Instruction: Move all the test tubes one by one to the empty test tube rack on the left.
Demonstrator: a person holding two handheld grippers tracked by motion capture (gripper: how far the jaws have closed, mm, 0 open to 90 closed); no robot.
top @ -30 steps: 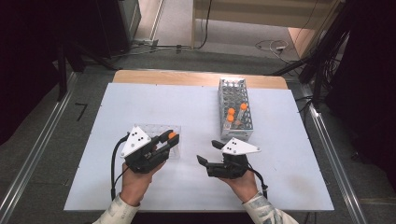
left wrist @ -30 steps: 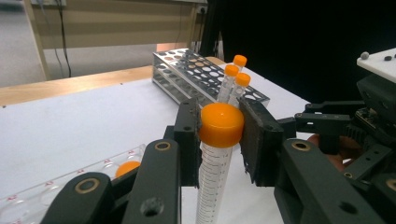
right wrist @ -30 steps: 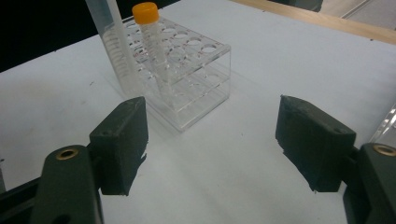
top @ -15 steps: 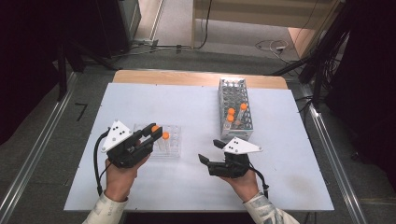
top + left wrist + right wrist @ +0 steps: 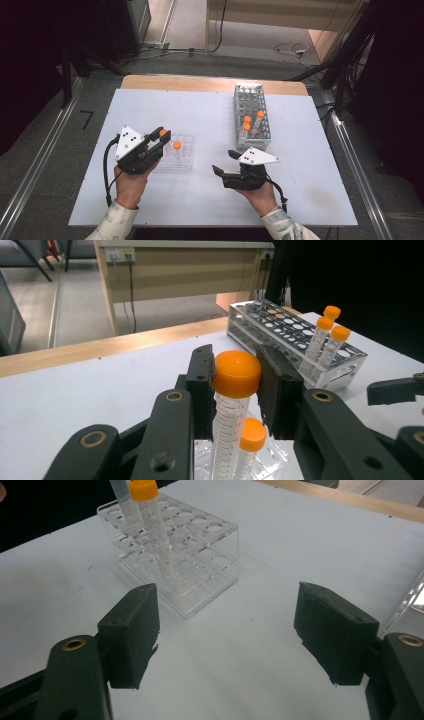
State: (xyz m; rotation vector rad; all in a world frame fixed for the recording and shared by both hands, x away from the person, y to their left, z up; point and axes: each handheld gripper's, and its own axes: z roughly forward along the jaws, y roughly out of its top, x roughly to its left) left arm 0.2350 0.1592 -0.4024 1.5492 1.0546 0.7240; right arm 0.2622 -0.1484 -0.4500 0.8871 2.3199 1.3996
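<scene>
My left gripper (image 5: 161, 136) is shut on an orange-capped tube (image 5: 237, 373), the pads pressing its cap from both sides. The tube hangs upright over the left part of a clear plastic rack (image 5: 181, 157). A second orange-capped tube (image 5: 176, 145) stands in that rack just beside it, also seen as the lower tube (image 5: 251, 435) in the left gripper view. My right gripper (image 5: 223, 161) lies low over the table to the right of the rack, open, with nothing between its jaws (image 5: 230, 635). In the right gripper view the clear rack (image 5: 200, 565) holds the capped tube (image 5: 143, 491).
A metal tube rack (image 5: 252, 100) stands at the back right with three orange-capped tubes (image 5: 247, 120) near its front end. The white table top (image 5: 210, 110) ends in a wooden edge strip (image 5: 200, 82) at the back. Dark equipment and cables lie on the floor beyond.
My left hand has moved left with the tube, uncovering the second tube standing in the clear rack. The right gripper has stayed in place, still open.
</scene>
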